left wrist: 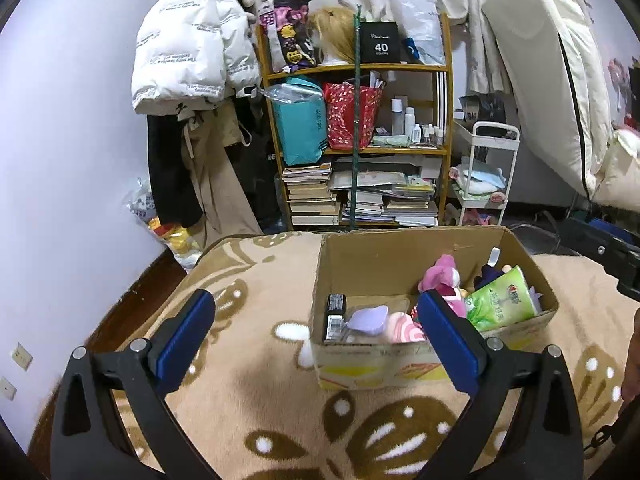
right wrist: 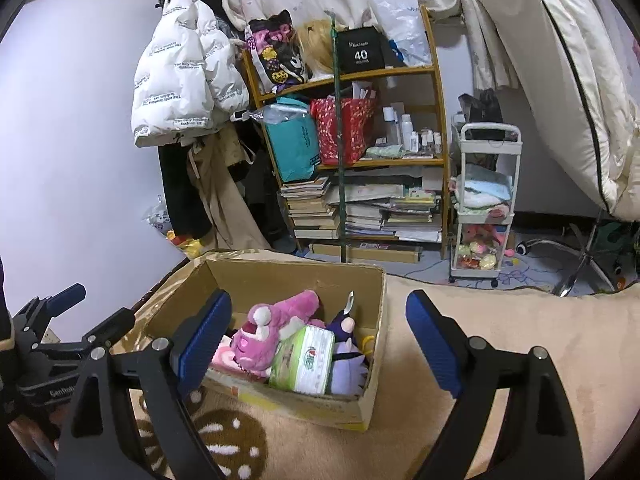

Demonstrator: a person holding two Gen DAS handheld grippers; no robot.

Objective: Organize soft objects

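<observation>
A cardboard box (left wrist: 360, 256) (right wrist: 280, 276) stands on a beige patterned blanket (left wrist: 248, 392). It holds a pink plush toy (right wrist: 276, 320) (left wrist: 440, 276), a green tissue pack (left wrist: 504, 300) (right wrist: 306, 354), a purple plush (right wrist: 348, 356), a lilac soft item (left wrist: 370, 318) and a pink swirl item (left wrist: 404, 330). My left gripper (left wrist: 316, 320) is open and empty, just before the box's near left corner. My right gripper (right wrist: 318, 326) is open and empty, above the box's near side. The left gripper also shows at the left of the right wrist view (right wrist: 60, 320).
A wooden shelf (left wrist: 360, 148) with bags, bottles and stacked books stands behind the box. A white puffer jacket (left wrist: 188, 44) hangs to its left. A white rolling cart (right wrist: 484, 204) with soft items stands to the right, beside an upright mattress (right wrist: 568, 80).
</observation>
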